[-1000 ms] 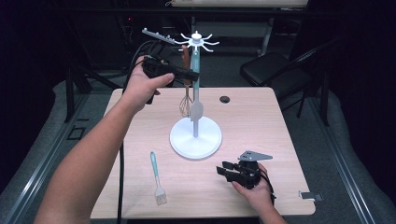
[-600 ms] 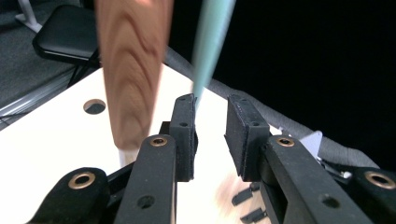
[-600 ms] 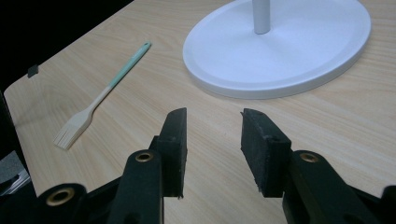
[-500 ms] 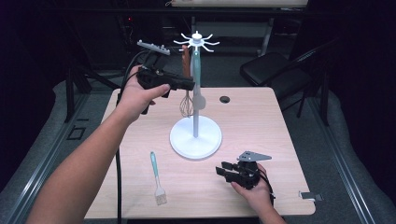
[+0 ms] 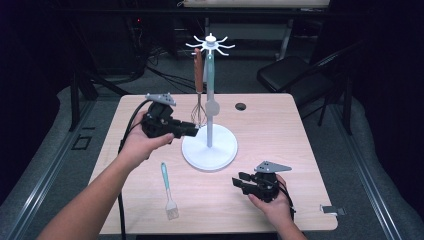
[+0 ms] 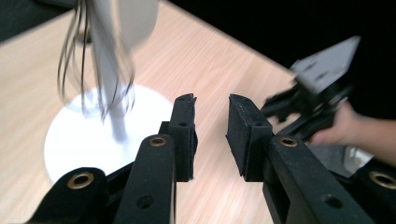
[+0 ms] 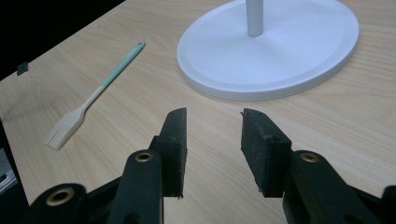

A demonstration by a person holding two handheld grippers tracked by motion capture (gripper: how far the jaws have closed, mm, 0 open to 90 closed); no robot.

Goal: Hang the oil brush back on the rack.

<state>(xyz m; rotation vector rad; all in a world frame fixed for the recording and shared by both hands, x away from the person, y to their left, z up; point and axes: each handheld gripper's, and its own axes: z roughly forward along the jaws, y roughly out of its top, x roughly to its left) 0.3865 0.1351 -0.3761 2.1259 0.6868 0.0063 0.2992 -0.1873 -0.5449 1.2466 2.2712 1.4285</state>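
left gripper (image 5: 192,131) had just opened empty, lowered from the wood-handled wire whisk (image 5: 199,90) left hanging on the white stand (image 5: 210,147); hanging judged done.

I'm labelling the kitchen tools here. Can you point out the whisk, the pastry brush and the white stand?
whisk (image 5: 198,75), high view, on its brown handle.
pastry brush (image 5: 164,175), high view, on its teal handle.
white stand (image 5: 220,150), high view, on its round base.

Your high view looks down over table (image 5: 280,125) from above; both gripper views sit low, close, sharing white stand base (image 6: 70,135).
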